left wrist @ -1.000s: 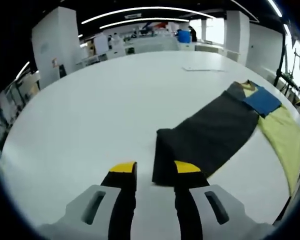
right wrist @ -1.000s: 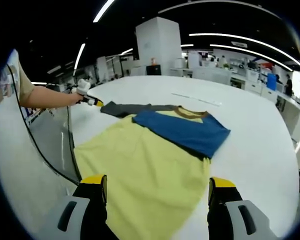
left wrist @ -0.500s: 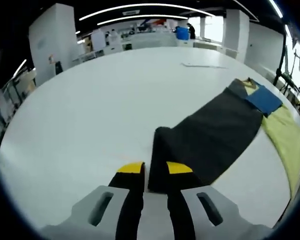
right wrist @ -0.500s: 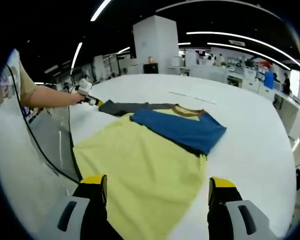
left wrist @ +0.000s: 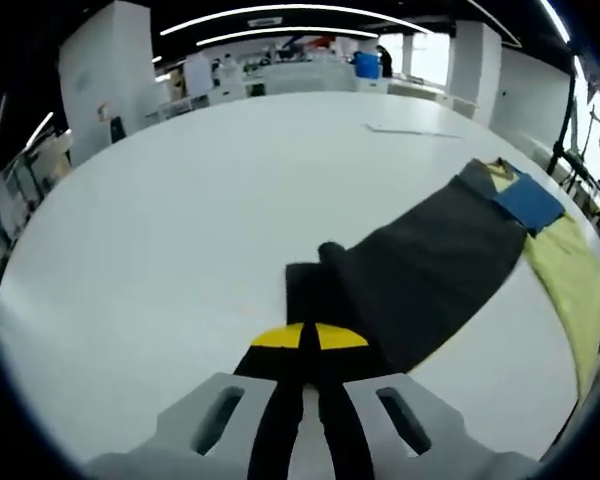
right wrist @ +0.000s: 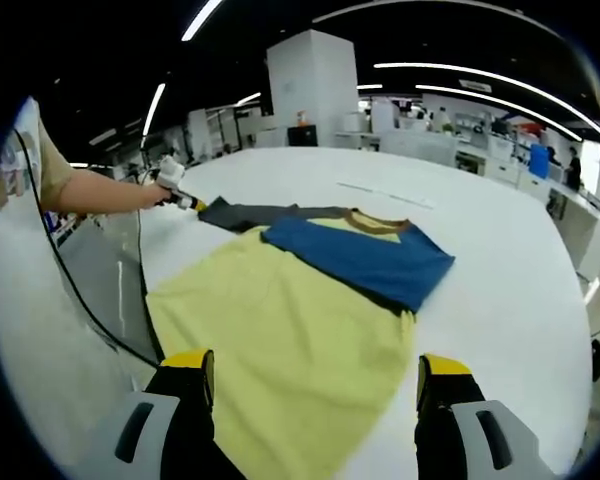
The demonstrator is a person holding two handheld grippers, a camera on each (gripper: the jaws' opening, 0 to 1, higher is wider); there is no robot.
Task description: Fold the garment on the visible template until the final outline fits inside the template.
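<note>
The shirt [right wrist: 300, 320] shows a pale yellow body, plain, no print; one sleeve [right wrist: 365, 260] is solid blue, the other sleeve [left wrist: 410, 275] dark charcoal grey; the collar [right wrist: 380, 222] is brown; the table [left wrist: 180, 200] is flat white all over; the left gripper [left wrist: 302, 338] has black jaws with yellow tips on a grey body; the right gripper [right wrist: 315, 375] wears the same black, yellow and grey.

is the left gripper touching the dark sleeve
Touching: the left gripper view shows the left gripper with jaws closed on the dark sleeve end.
</note>
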